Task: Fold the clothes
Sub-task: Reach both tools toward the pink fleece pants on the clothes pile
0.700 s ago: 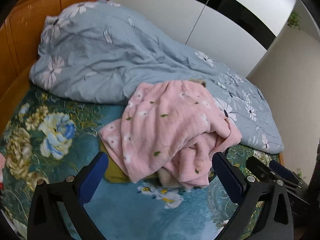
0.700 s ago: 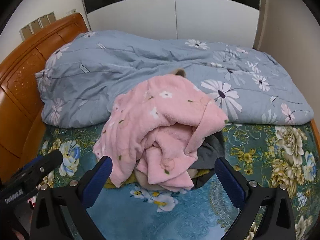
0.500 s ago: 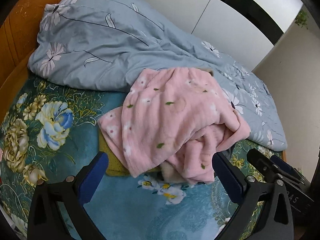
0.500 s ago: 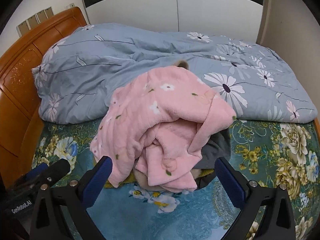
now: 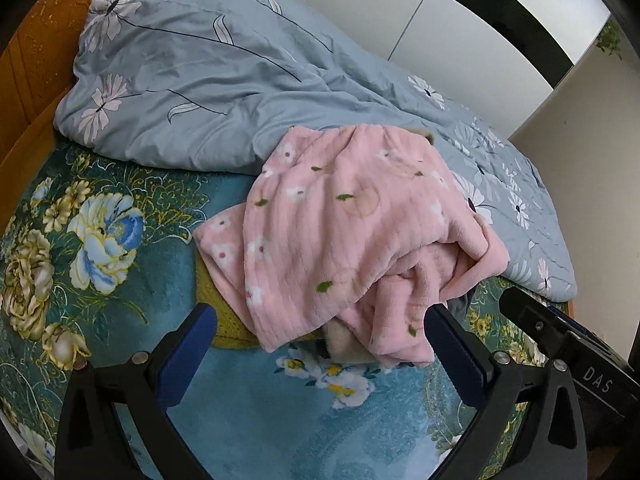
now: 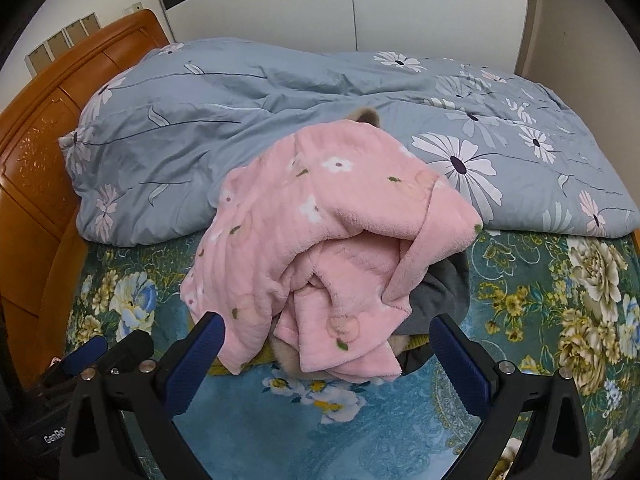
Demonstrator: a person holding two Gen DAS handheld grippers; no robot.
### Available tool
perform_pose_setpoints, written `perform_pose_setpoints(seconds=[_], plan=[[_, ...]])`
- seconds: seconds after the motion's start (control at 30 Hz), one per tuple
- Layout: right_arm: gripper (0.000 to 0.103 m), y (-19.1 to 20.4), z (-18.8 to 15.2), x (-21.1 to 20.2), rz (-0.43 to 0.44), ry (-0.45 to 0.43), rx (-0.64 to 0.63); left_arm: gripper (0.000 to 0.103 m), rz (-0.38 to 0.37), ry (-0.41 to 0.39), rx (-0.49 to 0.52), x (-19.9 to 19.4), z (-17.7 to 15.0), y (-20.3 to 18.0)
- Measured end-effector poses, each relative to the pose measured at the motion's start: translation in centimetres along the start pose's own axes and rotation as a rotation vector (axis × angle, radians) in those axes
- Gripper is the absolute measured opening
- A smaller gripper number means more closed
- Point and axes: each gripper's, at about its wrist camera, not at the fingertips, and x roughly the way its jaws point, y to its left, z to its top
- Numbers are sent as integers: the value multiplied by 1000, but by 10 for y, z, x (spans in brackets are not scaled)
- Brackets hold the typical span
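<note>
A crumpled pink fleece garment point(image 5: 340, 232) point(image 6: 320, 240) with small flowers tops a heap of clothes on the bed. Under it show a yellow knitted piece point(image 5: 224, 320), a grey garment point(image 6: 440, 292) and a cream fluffy one point(image 5: 344, 344). My left gripper point(image 5: 320, 344) hovers open just short of the heap's near edge, with nothing between its blue pads. My right gripper point(image 6: 326, 348) is open too, its fingers on either side of the heap's front edge without touching it. Each gripper appears at the edge of the other's view.
The heap lies on a teal flowered bedsheet point(image 5: 100, 240) point(image 6: 560, 300). A bunched grey-blue duvet point(image 5: 200, 80) point(image 6: 240, 112) fills the far half of the bed. A wooden headboard point(image 6: 36, 152) stands at the left, white wardrobe doors point(image 6: 360, 12) behind.
Both grippers have tilted downward and come a little nearer the heap, which now sits lower and larger in each view. Their jaws stay wide open. The clothes have not moved.
</note>
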Motion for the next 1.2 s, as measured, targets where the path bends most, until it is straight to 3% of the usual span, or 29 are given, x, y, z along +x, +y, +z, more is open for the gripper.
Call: perform_pose_setpoints(seconds=[0.5, 1.2], plan=[[103, 1, -3, 0, -30, 3, -17, 103, 9, 16, -9, 4, -1, 5], [103, -6, 14, 64, -30, 95, 23, 103, 14, 92, -8, 64, 20, 13]])
